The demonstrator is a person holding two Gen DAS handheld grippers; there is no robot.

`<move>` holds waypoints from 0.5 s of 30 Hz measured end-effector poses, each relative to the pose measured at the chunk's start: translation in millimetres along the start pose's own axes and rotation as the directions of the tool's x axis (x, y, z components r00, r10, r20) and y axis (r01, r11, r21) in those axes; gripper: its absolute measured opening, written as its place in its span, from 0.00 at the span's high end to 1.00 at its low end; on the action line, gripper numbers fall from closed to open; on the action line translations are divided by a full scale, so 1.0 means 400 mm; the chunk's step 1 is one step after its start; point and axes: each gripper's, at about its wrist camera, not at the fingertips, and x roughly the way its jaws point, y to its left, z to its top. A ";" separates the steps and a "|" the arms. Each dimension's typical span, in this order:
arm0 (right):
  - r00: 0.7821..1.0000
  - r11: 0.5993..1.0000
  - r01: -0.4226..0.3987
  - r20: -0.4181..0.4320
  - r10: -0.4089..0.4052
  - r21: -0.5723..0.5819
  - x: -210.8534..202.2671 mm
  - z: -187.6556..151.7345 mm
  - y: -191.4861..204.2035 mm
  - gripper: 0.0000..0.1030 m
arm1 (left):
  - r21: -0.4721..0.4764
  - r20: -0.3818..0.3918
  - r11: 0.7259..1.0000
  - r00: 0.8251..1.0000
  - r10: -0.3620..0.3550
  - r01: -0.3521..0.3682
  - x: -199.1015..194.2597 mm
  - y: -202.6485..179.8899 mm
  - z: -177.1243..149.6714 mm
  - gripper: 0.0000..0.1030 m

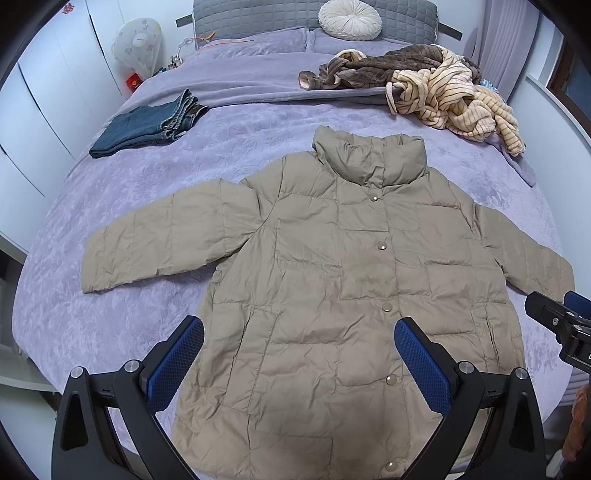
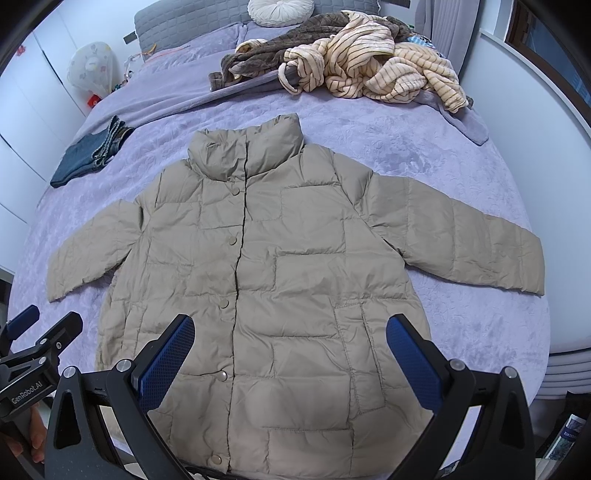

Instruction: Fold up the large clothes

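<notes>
A beige quilted puffer jacket [image 1: 325, 280] lies flat, front up and snapped shut, on the bed, both sleeves spread out, collar at the far end. It also shows in the right wrist view [image 2: 280, 280]. My left gripper [image 1: 299, 334] is open and empty, held above the jacket's lower left part. My right gripper [image 2: 290, 330] is open and empty above the jacket's lower right part. The right gripper shows at the right edge of the left wrist view [image 1: 554, 314]. The left gripper shows at the left edge of the right wrist view [image 2: 33, 332].
The bed [image 1: 129, 192] has a lilac textured cover. Folded blue jeans [image 1: 147, 125] lie at the far left. A heap of brown and cream striped clothes [image 1: 424, 81] lies at the far right. A round white cushion [image 1: 349, 18] sits by the grey headboard. White wardrobes stand left.
</notes>
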 end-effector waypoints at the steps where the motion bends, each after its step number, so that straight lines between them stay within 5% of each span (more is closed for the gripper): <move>1: 1.000 1.000 0.001 0.000 -0.001 0.000 0.000 0.000 0.000 0.00 | 0.000 0.000 1.000 1.000 0.000 0.000 0.002 0.000 -0.002 0.00; 15: 1.000 1.000 0.006 -0.003 -0.006 -0.001 0.000 0.000 0.001 0.00 | 0.000 -0.003 1.000 1.000 0.000 0.000 0.005 0.001 -0.006 0.00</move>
